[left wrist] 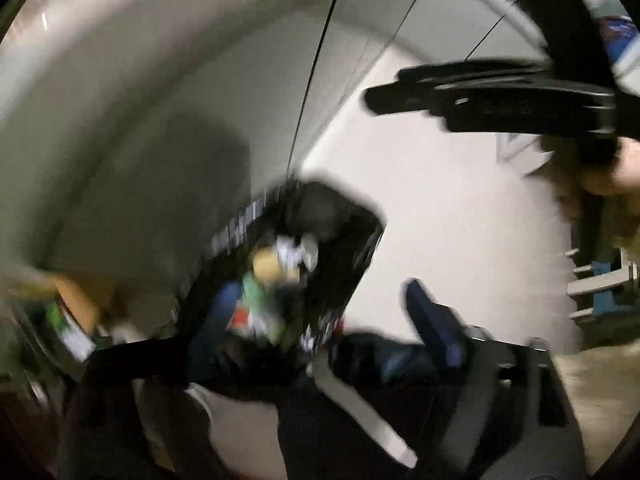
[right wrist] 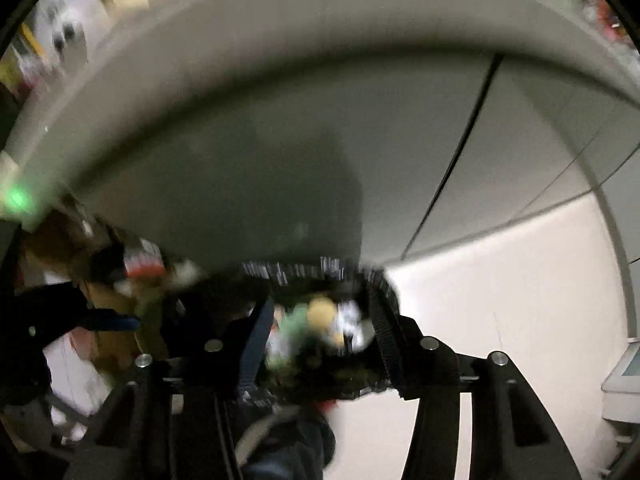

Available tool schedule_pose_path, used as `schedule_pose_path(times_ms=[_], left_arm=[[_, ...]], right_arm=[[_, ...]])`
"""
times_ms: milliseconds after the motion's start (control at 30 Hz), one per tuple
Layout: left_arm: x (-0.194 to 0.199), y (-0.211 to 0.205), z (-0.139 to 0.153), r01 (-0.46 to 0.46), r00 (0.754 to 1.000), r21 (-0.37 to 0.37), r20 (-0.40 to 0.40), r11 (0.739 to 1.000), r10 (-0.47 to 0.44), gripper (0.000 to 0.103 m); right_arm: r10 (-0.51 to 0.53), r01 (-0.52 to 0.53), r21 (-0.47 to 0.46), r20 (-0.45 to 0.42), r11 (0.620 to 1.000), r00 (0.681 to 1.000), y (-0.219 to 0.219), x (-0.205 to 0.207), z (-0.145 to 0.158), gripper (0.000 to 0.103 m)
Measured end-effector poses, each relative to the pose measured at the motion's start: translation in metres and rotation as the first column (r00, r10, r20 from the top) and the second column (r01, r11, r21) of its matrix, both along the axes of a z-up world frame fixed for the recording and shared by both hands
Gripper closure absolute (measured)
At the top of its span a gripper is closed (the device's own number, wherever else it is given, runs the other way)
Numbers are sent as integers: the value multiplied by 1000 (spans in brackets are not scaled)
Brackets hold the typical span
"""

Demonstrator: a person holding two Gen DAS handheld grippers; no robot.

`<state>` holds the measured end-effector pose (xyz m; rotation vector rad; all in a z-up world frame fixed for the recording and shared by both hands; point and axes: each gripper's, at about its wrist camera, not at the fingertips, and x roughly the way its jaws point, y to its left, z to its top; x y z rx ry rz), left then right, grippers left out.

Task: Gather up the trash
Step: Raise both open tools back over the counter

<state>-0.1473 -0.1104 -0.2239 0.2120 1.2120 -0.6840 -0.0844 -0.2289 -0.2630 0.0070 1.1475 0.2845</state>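
Both views are blurred by motion. A black trash bag [left wrist: 320, 264] with white lettering hangs open against a grey wall, with colourful trash [left wrist: 264, 288] inside: green, blue, yellow and white pieces. In the left wrist view the right gripper [left wrist: 372, 98] reaches in from the upper right, and the left gripper's blue-padded finger [left wrist: 432, 320] stands just right of the bag. In the right wrist view the bag [right wrist: 320, 280] and its trash [right wrist: 316, 324] lie between the right gripper's fingers [right wrist: 384, 340], which seem to hold the bag's rim. The left gripper [right wrist: 120, 322] is at the left edge.
A grey wall panel [right wrist: 280, 140] with a dark seam fills the background above a white floor [right wrist: 500, 300]. Cardboard boxes [left wrist: 80, 300] and clutter sit at the left. A white appliance [right wrist: 624, 376] stands at the right edge.
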Motion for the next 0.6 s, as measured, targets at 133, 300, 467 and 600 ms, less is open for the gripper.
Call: schedule_pose_path(times_ms=[133, 300, 467, 600], left_arm=[[-1, 12, 73, -9, 991, -85, 133, 996, 20, 14], [4, 33, 122, -150, 945, -99, 277, 984, 172, 14], [20, 65, 143, -311, 881, -85, 348, 947, 320, 14], [31, 81, 153, -369, 853, -43, 382, 929, 356, 14]], right_arm=[[-23, 4, 76, 248, 997, 968, 2, 1, 99, 24], [60, -104, 79, 436, 991, 898, 44, 43, 157, 15], [111, -140, 43, 401, 989, 909, 95, 137, 164, 21], [101, -110, 22, 264, 994, 959, 122, 213, 148, 24]])
